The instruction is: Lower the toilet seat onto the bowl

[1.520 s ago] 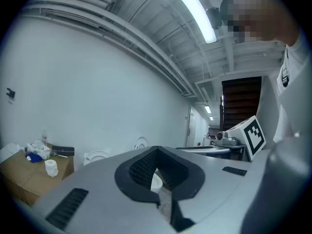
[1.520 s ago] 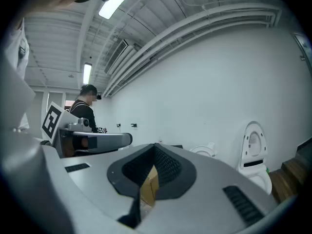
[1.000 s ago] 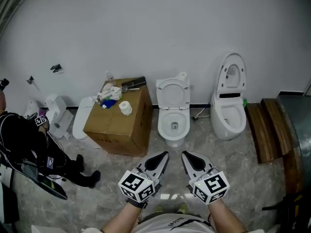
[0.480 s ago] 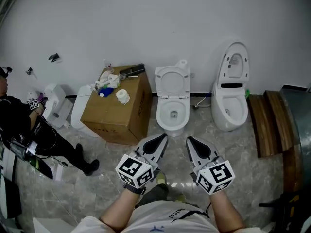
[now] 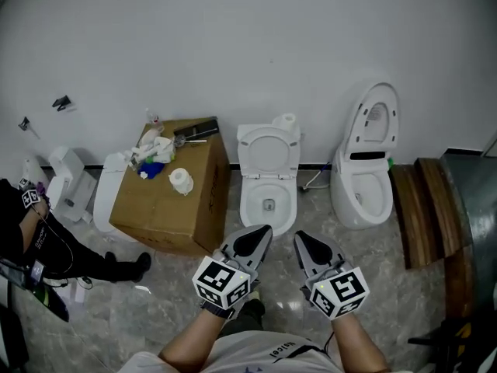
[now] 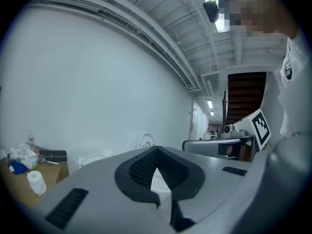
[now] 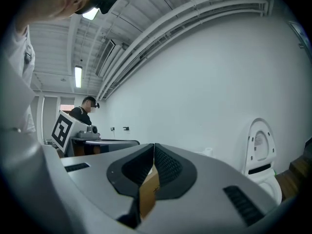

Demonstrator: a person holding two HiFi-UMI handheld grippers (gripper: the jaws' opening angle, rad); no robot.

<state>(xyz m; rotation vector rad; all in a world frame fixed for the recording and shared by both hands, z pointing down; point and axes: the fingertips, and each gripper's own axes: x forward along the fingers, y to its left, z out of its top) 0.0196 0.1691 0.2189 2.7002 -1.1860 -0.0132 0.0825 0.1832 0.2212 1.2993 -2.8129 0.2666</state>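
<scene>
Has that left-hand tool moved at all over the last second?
Yes. The left tool has moved forward, toward the middle toilet; the gap between them in the head view has closed.

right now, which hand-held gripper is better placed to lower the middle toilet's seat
Likely left: the left hand-held gripper is straight in front of the raised seat; the right hand-held gripper is offset.

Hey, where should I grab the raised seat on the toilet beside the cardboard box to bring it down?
Probably grip the seat at its top edge, coming from the front over the bowl. It stands upright against the wall, hinged at its lower end, so the top is the free end.
</scene>
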